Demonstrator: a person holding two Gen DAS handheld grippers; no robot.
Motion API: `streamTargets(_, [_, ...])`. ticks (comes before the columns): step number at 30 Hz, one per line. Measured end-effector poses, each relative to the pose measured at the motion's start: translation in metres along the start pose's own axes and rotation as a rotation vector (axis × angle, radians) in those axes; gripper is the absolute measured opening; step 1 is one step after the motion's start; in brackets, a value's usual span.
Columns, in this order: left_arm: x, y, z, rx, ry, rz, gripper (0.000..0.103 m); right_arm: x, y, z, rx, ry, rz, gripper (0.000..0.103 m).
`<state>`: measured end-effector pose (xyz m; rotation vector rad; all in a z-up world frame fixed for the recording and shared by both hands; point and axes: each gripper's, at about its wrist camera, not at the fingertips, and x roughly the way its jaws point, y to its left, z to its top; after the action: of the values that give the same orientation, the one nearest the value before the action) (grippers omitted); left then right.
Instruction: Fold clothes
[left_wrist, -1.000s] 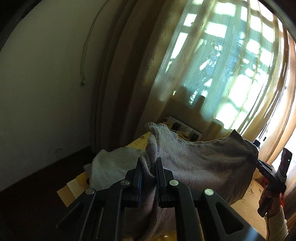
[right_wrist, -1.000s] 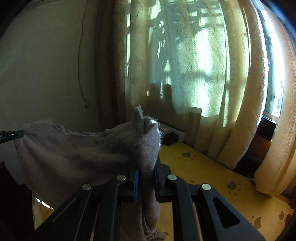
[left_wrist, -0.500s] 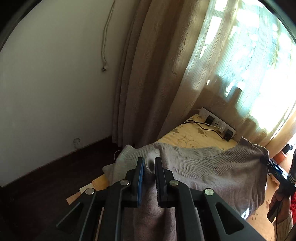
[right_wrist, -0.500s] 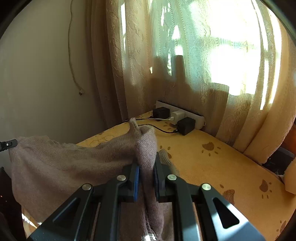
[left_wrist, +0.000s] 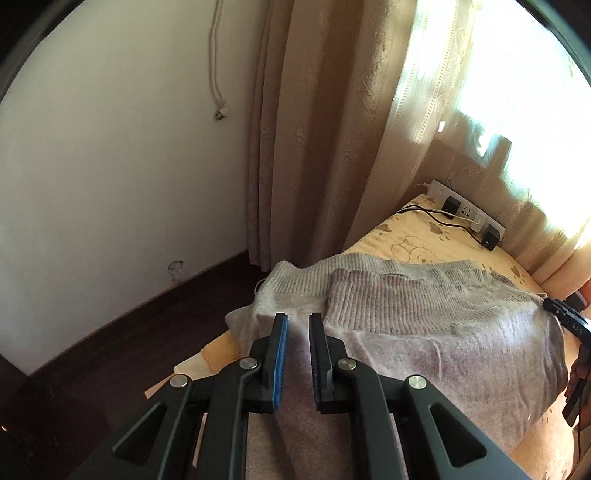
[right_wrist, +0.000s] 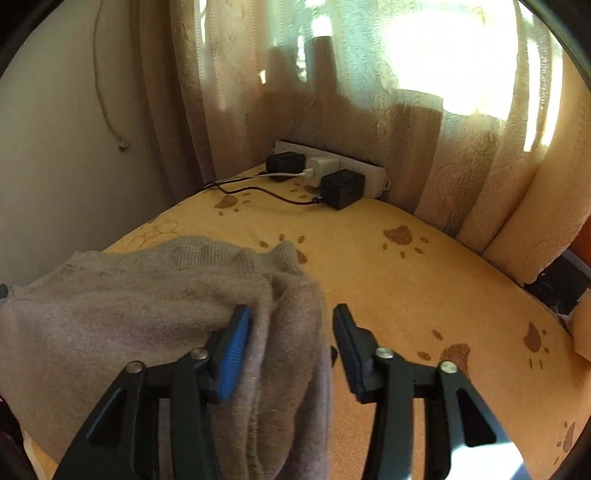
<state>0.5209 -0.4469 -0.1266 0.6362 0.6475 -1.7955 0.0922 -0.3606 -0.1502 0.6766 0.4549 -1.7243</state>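
Note:
A grey-brown knitted sweater (left_wrist: 424, 325) lies folded over on a yellow bed sheet with paw prints (right_wrist: 388, 280). My left gripper (left_wrist: 298, 350) sits low over the sweater's near left edge, its jaws a narrow gap apart with fabric showing between them; I cannot tell if it still pinches the cloth. My right gripper (right_wrist: 291, 343) is open, its jaws wide apart, with a loose fold of the sweater (right_wrist: 147, 317) lying between them against the left finger. The right gripper's tip also shows at the right edge of the left wrist view (left_wrist: 561, 314).
A white power strip (right_wrist: 332, 166) with black and white chargers and cables lies at the bed's far edge, under beige curtains (right_wrist: 332, 92). A white wall (left_wrist: 110, 166) and dark floor (left_wrist: 92, 369) lie left of the bed. A cord hangs on the wall.
Both grippers have come down and the sweater now lies on the bed instead of hanging stretched between them. The right gripper has opened and let go of its corner.

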Motion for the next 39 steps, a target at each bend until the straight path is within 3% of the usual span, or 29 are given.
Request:
streamTargets(4, [0.012,-0.034,0.015,0.115,0.028,-0.036,0.012,-0.026,-0.003,0.015,0.042,-0.100,-0.002,0.077])
streamTargets(7, [0.039,-0.045,0.028,0.111,0.121,-0.090,0.013,-0.036,0.016,0.029,-0.039,-0.114,0.065,0.083])
streamTargets(11, [0.082,-0.043,0.039,0.050,0.289,-0.156,0.013,-0.026,0.051,0.035,-0.198,-0.040,0.127,0.085])
streamTargets(13, [0.097,-0.041,0.039,0.056,0.334,-0.116,0.013,-0.015,0.060,0.032,-0.247,-0.008,0.126,0.085])
streamTargets(18, [0.106,-0.029,0.040,0.013,0.351,-0.115,0.013,0.023,0.061,0.032,-0.280,0.094,0.099,0.085])
streamTargets(22, [0.098,-0.027,0.037,0.024,0.312,-0.024,0.013,0.060,0.049,0.035,-0.244,0.219,0.089,0.086])
streamTargets(25, [0.099,-0.028,0.035,0.037,0.312,-0.022,0.013,0.078,0.045,0.029,-0.216,0.293,0.130,0.086])
streamTargets(29, [0.109,-0.029,0.039,0.046,0.327,-0.019,0.013,0.078,0.051,0.019,-0.244,0.286,0.165,0.086])
streamTargets(31, [0.113,-0.032,0.039,0.045,0.340,-0.031,0.013,0.076,0.053,0.015,-0.251,0.278,0.191,0.080])
streamTargets(33, [0.114,-0.038,0.036,0.078,0.335,-0.028,0.014,0.072,0.055,0.014,-0.249,0.265,0.231,0.058])
streamTargets(36, [0.113,-0.047,0.033,0.150,0.306,0.002,0.014,0.062,0.062,0.013,-0.286,0.207,0.225,0.041])
streamTargets(39, [0.100,-0.048,0.033,0.149,0.199,0.156,0.013,0.049,0.067,0.015,-0.308,0.126,0.200,0.028])
